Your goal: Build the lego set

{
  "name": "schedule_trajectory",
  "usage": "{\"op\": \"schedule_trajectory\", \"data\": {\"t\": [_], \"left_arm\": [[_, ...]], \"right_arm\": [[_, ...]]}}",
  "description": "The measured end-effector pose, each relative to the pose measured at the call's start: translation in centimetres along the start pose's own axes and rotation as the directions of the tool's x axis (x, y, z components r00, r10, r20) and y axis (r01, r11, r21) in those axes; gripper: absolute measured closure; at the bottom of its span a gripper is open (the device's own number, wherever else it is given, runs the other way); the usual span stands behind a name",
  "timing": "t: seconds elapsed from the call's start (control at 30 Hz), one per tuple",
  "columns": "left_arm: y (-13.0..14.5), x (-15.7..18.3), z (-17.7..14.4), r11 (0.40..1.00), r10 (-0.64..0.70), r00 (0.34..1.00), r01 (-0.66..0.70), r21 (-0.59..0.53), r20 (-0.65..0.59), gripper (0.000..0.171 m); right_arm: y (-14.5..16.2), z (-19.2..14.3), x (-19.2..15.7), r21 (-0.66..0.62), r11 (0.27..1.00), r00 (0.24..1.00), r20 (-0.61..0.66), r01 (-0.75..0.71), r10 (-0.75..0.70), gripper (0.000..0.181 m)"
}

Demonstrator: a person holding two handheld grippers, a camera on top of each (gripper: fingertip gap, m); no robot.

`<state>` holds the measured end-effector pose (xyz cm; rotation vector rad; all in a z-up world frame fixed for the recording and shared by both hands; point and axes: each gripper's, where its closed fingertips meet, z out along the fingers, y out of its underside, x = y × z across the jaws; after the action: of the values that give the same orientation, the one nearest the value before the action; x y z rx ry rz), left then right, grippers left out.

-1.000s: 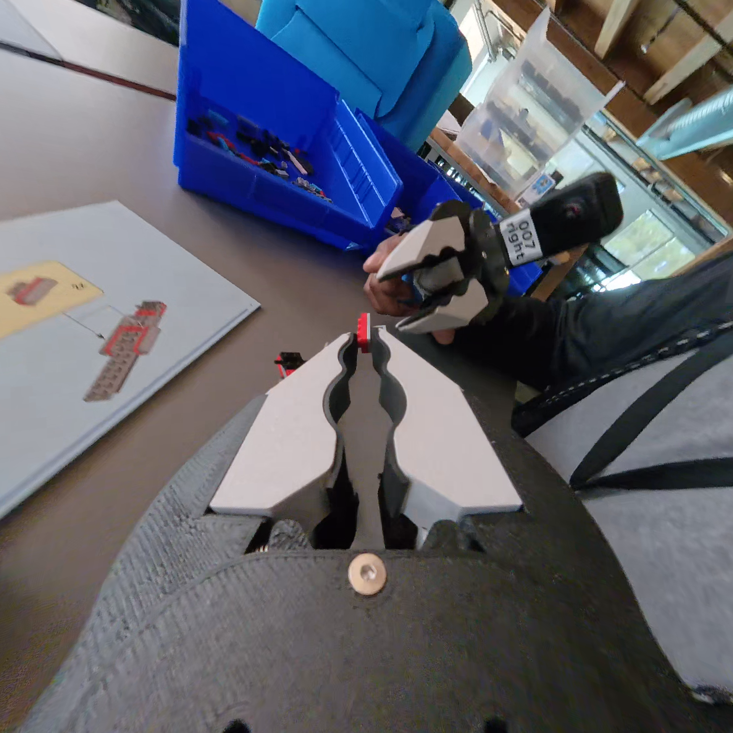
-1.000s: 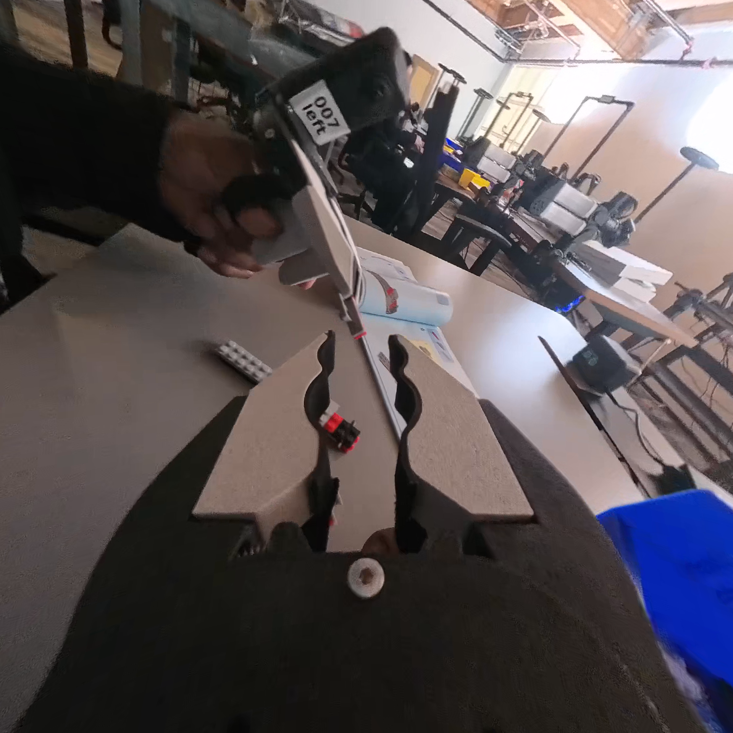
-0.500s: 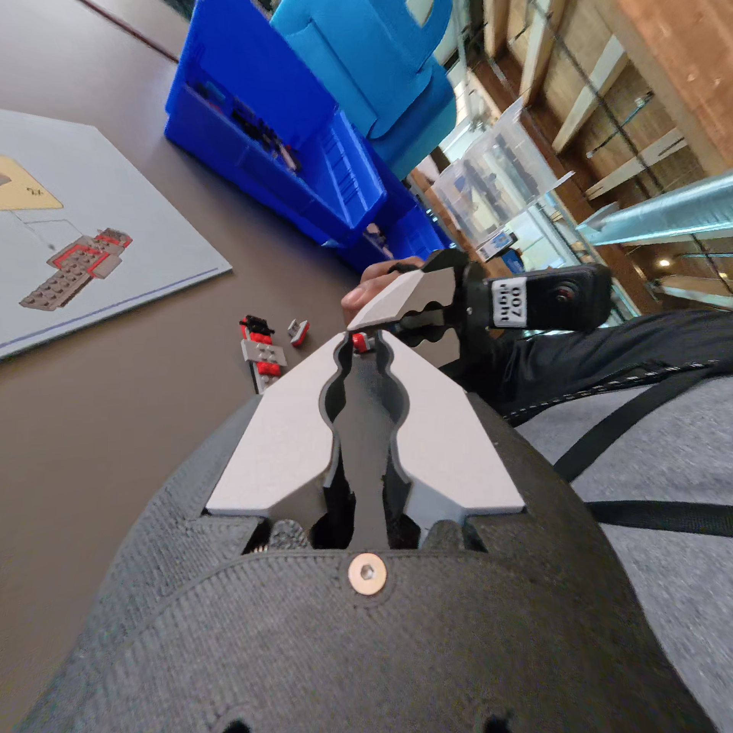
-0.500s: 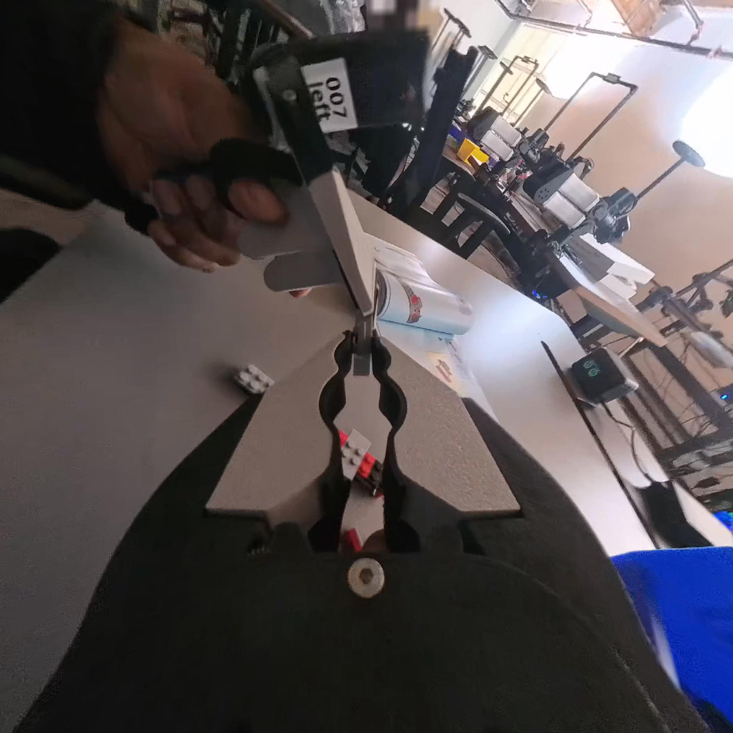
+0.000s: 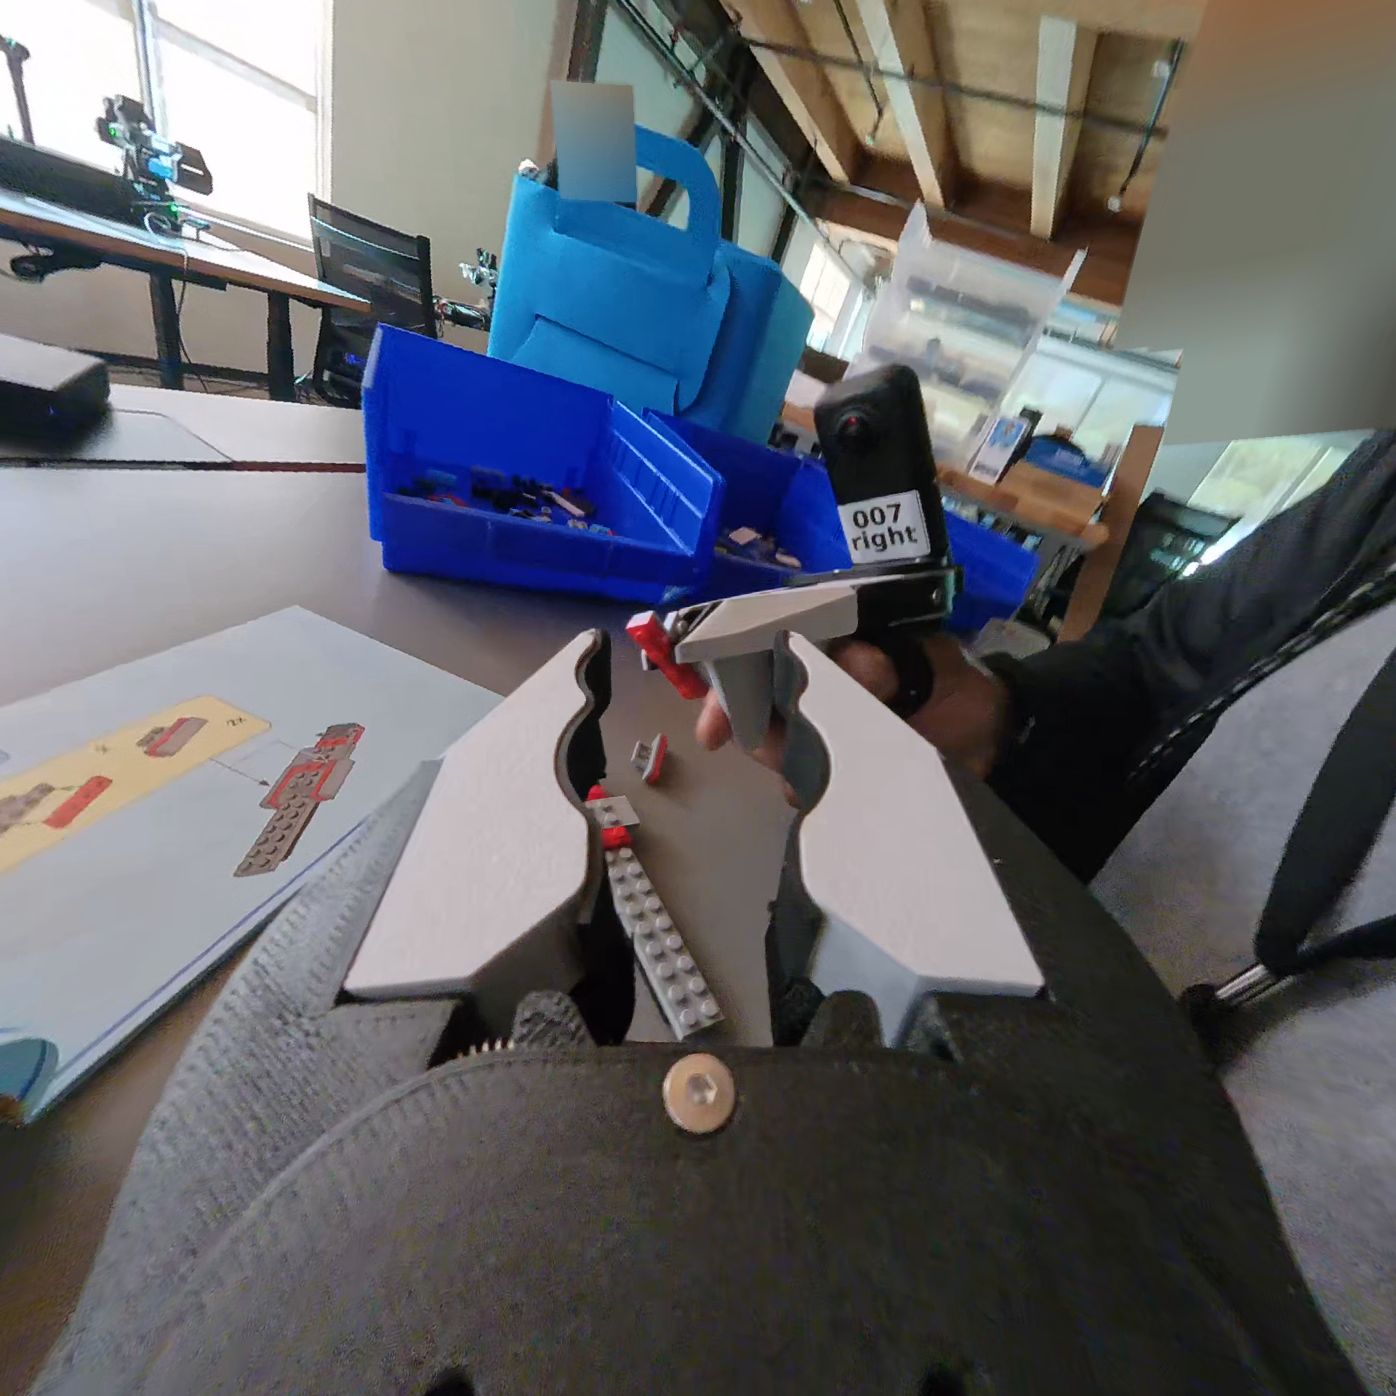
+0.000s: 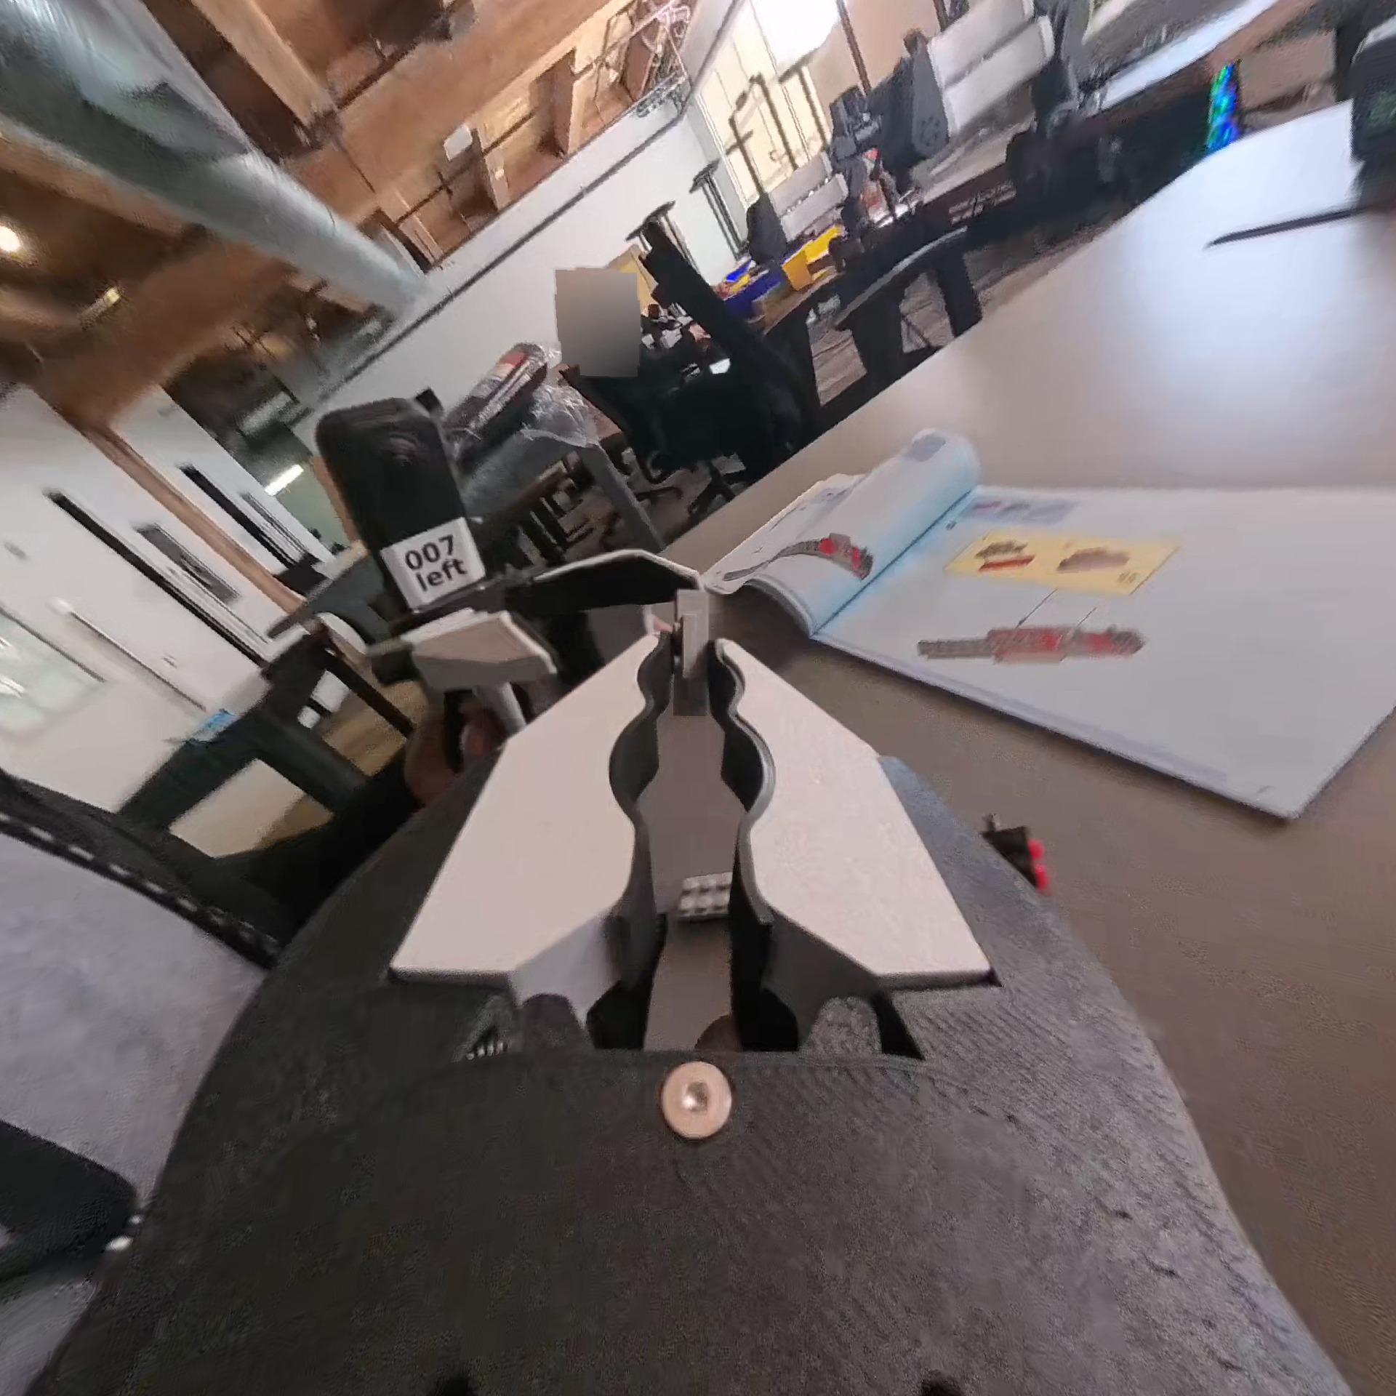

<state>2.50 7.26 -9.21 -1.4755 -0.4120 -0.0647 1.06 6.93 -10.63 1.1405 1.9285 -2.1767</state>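
My left gripper [image 5: 695, 650] is open and empty, its jaws wide apart above the table. Between its fingers, on the table, lies a long grey studded plate with red pieces at its far end [image 5: 657, 914]. A small grey and red piece [image 5: 650, 755] lies just beyond it. My right gripper [image 6: 689, 642] is shut on a small red and grey lego piece [image 5: 665, 657], held in the air just past the left fingertips; the piece looks grey in the right wrist view [image 6: 689, 657]. The left gripper [image 6: 627, 619] shows open there too.
The open instruction booklet [image 5: 189, 793] lies to the left of the build and also shows in the right wrist view [image 6: 1057, 604]. Blue parts bins [image 5: 529, 483] and a blue bag [image 5: 627, 302] stand behind. A red and black piece [image 6: 1020, 846] lies on the table. The tips of both grippers are at nearly the same place.
My left gripper has opened and let go of the small red piece. My right gripper has closed on it and now holds it. Both views have swung to a lower angle.
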Motion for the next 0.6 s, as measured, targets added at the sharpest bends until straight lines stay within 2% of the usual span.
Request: {"op": "schedule_trajectory", "data": {"t": [0.1,0.27,0.6], "left_arm": [[0.7,0.5,0.5,0.992,0.116,0.993,-0.116,-0.042,-0.005,0.124],[0.9,0.5,0.6,0.954,0.291,0.957,-0.292,-0.075,-0.017,0.123],[1.4,0.0,1.4,0.868,0.481,0.875,-0.484,-0.108,-0.057,0.127]], "right_arm": [[0.2,-0.1,-0.5,0.021,0.986,0.985,0.059,-0.165,0.163,0.169],[-0.1,-0.4,-0.5,0.063,0.916,0.91,0.159,-0.397,0.384,0.169],[-0.3,-0.5,-0.5,0.059,0.845,0.832,0.223,-0.531,0.507,0.17]]}}
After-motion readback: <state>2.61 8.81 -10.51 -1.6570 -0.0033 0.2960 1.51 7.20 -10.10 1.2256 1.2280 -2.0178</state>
